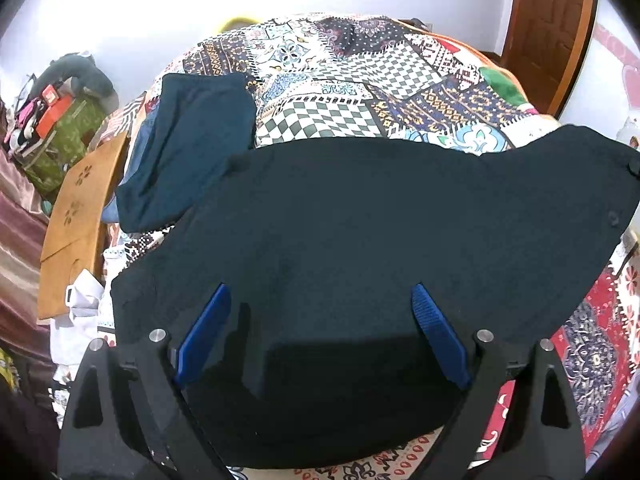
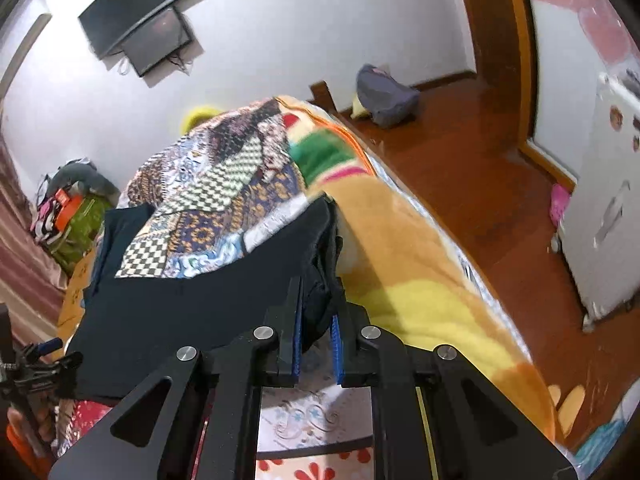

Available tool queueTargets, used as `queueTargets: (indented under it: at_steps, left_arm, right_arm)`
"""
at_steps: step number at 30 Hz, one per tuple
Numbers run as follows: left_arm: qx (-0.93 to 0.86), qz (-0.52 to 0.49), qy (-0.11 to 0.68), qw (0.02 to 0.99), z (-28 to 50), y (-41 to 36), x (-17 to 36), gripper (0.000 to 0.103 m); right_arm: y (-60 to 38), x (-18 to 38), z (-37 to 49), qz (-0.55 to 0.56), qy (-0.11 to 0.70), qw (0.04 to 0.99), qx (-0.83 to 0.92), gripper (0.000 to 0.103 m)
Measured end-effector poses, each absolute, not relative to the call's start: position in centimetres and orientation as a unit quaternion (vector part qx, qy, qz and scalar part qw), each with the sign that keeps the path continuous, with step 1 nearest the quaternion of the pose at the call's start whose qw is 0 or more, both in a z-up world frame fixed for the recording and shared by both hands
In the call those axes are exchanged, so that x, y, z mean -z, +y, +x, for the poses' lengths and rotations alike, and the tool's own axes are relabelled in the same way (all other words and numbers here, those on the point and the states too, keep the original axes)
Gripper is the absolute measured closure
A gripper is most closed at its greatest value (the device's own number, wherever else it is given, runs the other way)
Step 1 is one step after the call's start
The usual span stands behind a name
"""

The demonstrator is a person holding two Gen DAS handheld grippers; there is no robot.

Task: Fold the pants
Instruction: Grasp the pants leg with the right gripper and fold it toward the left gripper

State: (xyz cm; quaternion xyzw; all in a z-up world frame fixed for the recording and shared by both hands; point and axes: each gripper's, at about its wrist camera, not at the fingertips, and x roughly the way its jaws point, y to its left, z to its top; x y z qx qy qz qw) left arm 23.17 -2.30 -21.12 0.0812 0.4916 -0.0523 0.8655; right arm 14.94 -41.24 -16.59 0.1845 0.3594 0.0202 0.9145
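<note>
Right gripper pinches pants edge; left gripper spread wide above the cloth. We should carry the fold evenly, keeping edges aligned.

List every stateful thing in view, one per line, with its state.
left gripper: open, above the pants, gripping nothing
right gripper: shut on the pants' bunched edge
pants: dark, spread across the bed
folded garment: folded, lying beside the pants
wall screens: off
door: cannot tell
</note>
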Motion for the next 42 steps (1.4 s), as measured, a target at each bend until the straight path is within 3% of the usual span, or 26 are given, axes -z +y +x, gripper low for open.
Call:
queueTargets:
  at_steps: [13, 21, 33, 42]
  left_arm:
    - [0.044, 0.047, 0.413, 0.908, 19.5, 0.4, 15.0, 0.010]
    - [0.028, 0.021, 0.382, 0.923, 17.5, 3.6, 12.9, 0.009]
    - [-0.002, -0.019, 0.396, 0.918, 15.7, 8.2, 13.9, 0.008]
    - [-0.012, -0.035, 0.412, 0.910, 15.6, 9.2, 14.7, 0.008]
  right_arm:
    - [-32.0, 7.3, 18.1, 0.156, 0.268, 0.940, -0.142, 0.093]
    - [-24.3, 5.6, 21.5, 0.148, 0.267, 0.926, -0.221, 0.093]
    - [-11.4, 12.0, 22.1, 0.101, 0.371, 0.863, -0.328, 0.093]
    - [-8.3, 18.3, 19.3, 0.023, 0.458, 0.812, -0.361, 0.091]
